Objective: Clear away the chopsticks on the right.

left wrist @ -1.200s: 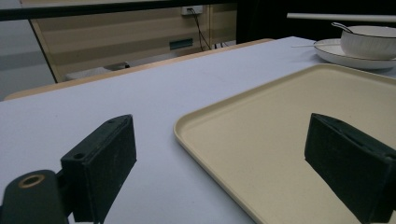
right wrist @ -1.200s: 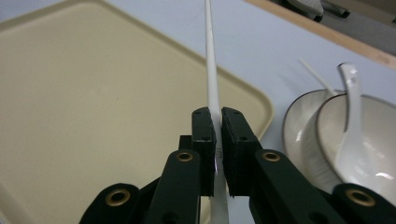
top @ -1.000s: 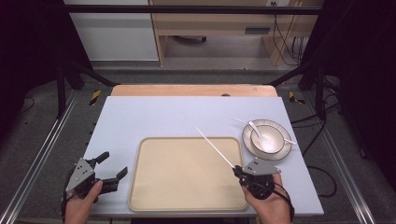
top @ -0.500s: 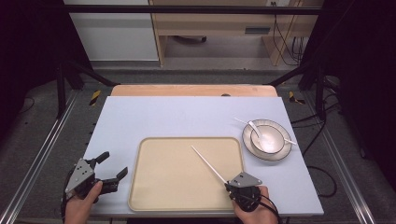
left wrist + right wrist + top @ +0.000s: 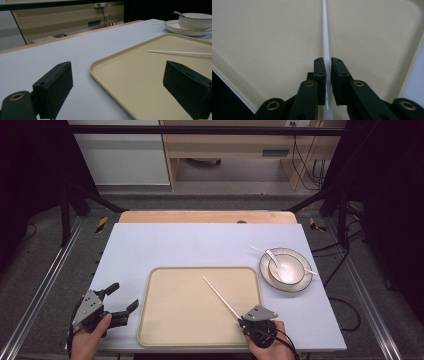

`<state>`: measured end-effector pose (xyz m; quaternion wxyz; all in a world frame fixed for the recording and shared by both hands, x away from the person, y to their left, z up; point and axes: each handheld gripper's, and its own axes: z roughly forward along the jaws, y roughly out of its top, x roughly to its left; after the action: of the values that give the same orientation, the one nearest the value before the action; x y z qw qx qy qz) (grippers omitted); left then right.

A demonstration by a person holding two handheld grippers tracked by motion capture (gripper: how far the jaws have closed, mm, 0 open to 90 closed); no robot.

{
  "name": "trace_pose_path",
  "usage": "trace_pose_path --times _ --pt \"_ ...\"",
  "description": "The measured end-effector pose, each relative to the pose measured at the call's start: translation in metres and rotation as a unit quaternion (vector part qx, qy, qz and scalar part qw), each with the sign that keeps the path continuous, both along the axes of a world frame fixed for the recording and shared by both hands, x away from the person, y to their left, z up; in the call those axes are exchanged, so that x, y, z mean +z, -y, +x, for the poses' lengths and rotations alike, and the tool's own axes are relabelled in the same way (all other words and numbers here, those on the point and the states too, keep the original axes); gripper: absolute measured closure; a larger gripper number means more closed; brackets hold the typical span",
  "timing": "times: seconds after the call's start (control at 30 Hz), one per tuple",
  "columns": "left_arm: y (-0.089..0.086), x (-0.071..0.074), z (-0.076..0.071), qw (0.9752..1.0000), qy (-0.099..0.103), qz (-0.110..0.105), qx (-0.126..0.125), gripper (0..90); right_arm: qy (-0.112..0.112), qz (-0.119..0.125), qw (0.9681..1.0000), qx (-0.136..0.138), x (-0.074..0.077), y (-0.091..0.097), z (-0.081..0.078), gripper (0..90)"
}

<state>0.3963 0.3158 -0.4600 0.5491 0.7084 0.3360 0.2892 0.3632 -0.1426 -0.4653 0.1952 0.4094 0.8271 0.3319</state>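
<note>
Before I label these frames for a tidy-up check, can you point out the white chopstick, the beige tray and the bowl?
white chopstick [image 5: 217,293]: high view, middle of the shaft lying over the tray.
beige tray [image 5: 150,312]: high view, bare part of its left rim.
bowl [image 5: 193,22]: left gripper view, its white outer wall.

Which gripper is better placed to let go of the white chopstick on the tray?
Right. The right gripper has the white chopstick between its jaws over the tray, and they have just been opening. The left gripper stands open beside the tray, apart from it.
</note>
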Motion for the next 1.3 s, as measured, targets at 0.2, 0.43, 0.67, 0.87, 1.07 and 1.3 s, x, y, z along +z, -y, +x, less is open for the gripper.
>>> trace_pose_path --times 0.2,0.43,0.67,0.87,1.07,1.3 --pt "-0.002 -0.002 0.0 1.0 -0.001 0.004 0.001 8.6 0.033 0.016 0.9993 -0.006 0.008 0.004 0.002 62.4" --pt "-0.001 -0.002 0.001 1.0 -0.001 0.009 0.001 8.6 0.089 0.038 0.9952 -0.013 0.034 0.023 0.011 50.6" --pt "0.008 -0.004 0.005 0.9997 -0.006 0.017 -0.014 8.6 0.151 0.018 0.9873 -0.047 0.084 0.073 0.024 36.1" --pt "0.01 -0.003 0.003 0.9995 -0.005 0.025 -0.02 8.5 0.162 -0.004 0.9854 -0.053 0.107 0.118 0.039 20.2" --pt "0.011 -0.005 0.005 0.9994 -0.009 0.029 -0.017 8.6 0.141 0.003 0.9883 -0.059 0.114 0.19 0.081 38.0" --pt "0.013 -0.006 0.005 0.999 -0.012 0.036 -0.023 8.6 0.096 -0.018 0.9928 -0.069 0.082 0.227 0.117 59.1"
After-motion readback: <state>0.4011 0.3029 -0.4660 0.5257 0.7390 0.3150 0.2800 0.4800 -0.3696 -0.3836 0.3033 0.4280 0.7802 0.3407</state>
